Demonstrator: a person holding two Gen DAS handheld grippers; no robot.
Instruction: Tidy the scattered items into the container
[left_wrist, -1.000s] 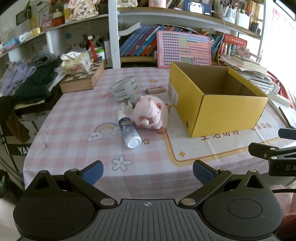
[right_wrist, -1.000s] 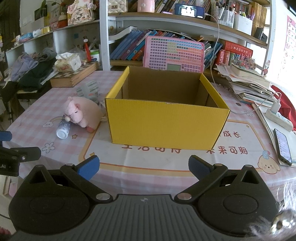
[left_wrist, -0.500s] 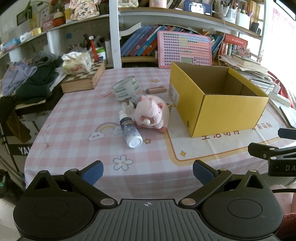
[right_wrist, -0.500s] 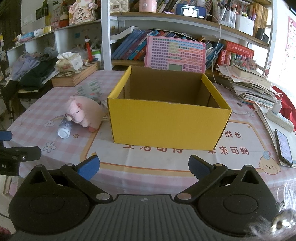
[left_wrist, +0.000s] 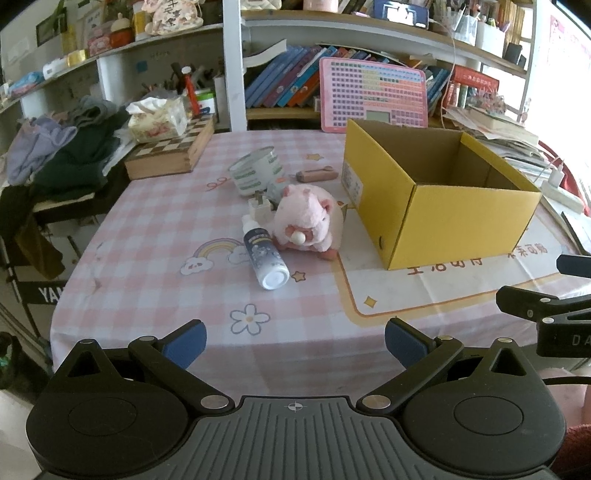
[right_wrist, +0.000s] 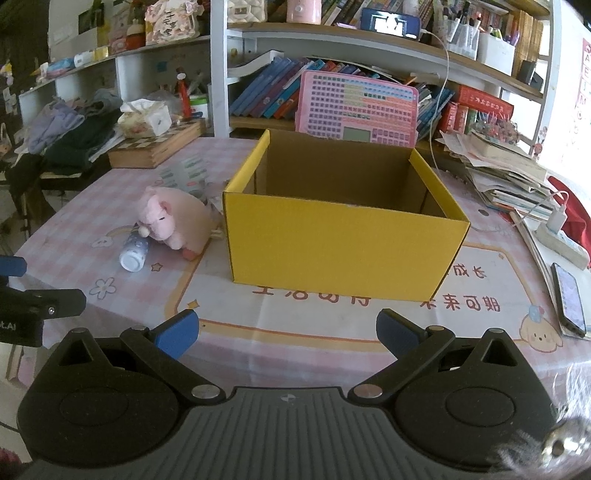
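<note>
An open yellow cardboard box stands on the pink checked tablecloth. Left of it lie a pink plush pig, a dark spray bottle with a white cap, a white plug, a green-patterned tape roll and a small pinkish tool. My left gripper is open near the table's front edge, well short of the bottle. My right gripper is open in front of the box, holding nothing.
A wooden chessboard box with a tissue pack sits at the back left beside a heap of clothes. A pink keyboard toy leans on the bookshelf. A phone, a power strip and paper stacks lie right.
Both grippers have edged slightly forward and a little higher; the objects on the table have not moved. Both stay open.
</note>
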